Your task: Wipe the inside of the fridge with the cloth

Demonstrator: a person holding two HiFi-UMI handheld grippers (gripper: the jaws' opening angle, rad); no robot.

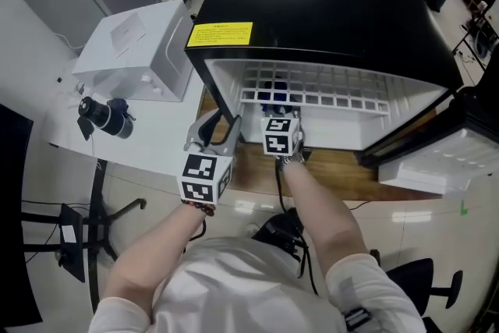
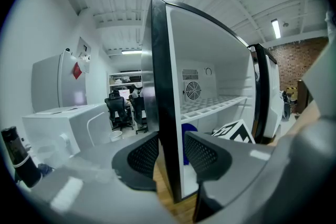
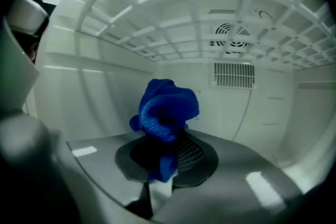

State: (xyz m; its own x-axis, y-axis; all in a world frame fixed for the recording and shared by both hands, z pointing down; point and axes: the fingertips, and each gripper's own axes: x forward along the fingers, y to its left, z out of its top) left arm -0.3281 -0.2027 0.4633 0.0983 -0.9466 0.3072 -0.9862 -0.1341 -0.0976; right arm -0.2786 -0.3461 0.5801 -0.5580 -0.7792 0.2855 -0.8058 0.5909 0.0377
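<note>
1. Fridge (image 1: 327,4): black shell, white inside. It sits on the wooden worktop (image 1: 335,168) in the upper middle of the head view, with its door swung out to the right edge of the frame.
2. Your left tool (image 2: 170,152) is at the fridge's lower left front corner. The front edge of the left side wall stands between its jaws, and they are clenched on it, one pad on the black outer face and one on the white inner face.
3. Your right tool (image 3: 168,152) reaches into the lower compartment, under the wire shelf (image 1: 312,90). It grasps the blue cloth (image 3: 165,110).
4. The cloth is bunched. A rolled fold stands up above the jaws and a tail hangs below them.
5. In the right gripper view the cloth sits at frame centre, apart from the back wall. Whether it touches the fridge floor, you cannot tell.
6. On the back wall, at upper right of that view, are a round fan (image 3: 231,34) and, below it, a slotted vent (image 3: 233,75).
</note>
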